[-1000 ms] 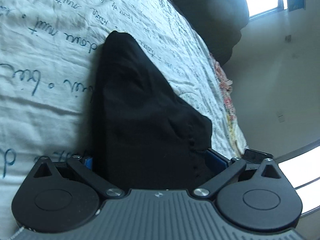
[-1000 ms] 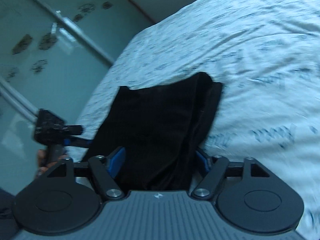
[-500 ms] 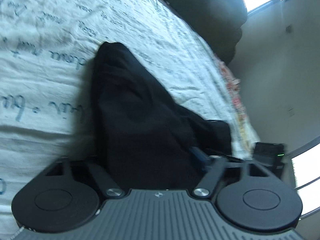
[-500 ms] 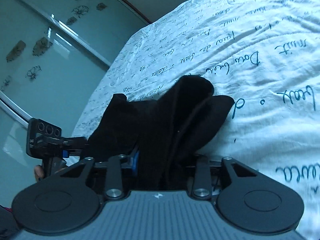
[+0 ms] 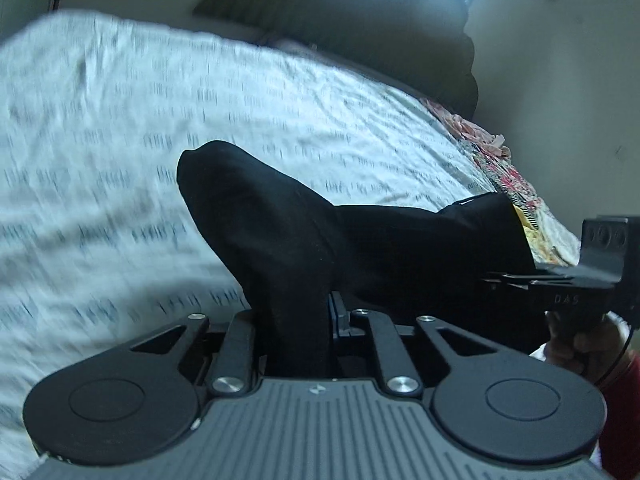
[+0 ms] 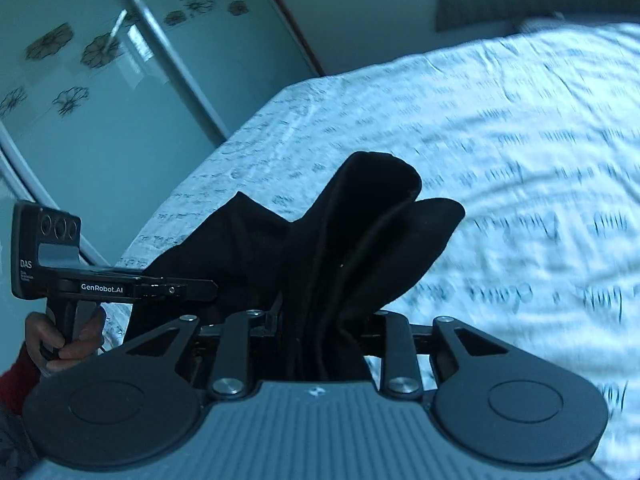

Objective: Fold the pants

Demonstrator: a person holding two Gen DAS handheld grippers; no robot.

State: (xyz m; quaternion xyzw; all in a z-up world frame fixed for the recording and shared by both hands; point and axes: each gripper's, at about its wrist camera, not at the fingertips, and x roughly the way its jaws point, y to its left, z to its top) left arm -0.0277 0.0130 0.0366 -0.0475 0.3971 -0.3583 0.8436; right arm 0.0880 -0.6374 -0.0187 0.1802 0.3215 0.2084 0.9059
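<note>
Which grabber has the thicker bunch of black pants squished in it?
The right gripper: several folded layers of the black pants sit between its fingers. The left gripper pinches one narrower bunch.

The left wrist camera sits just behind its own gripper (image 5: pixel 298 320), very near the black pants (image 5: pixel 280 232), and looks forward low across the white printed bedsheet (image 5: pixel 100 140) toward dark pillows (image 5: pixel 380 32) at 12 o'clock and a wall at 2 o'clock. The right gripper (image 5: pixel 520 280) enters this view at 3 o'clock.

The right wrist camera sits equally close behind its gripper (image 6: pixel 324 328), facing along the sheet (image 6: pixel 520 140) with a glass wardrobe door (image 6: pixel 100 80) at 10 o'clock; the left gripper (image 6: pixel 200 288) shows at 9 o'clock.

Both views share the pants (image 6: pixel 360 240), the sheet and each other's gripper.
</note>
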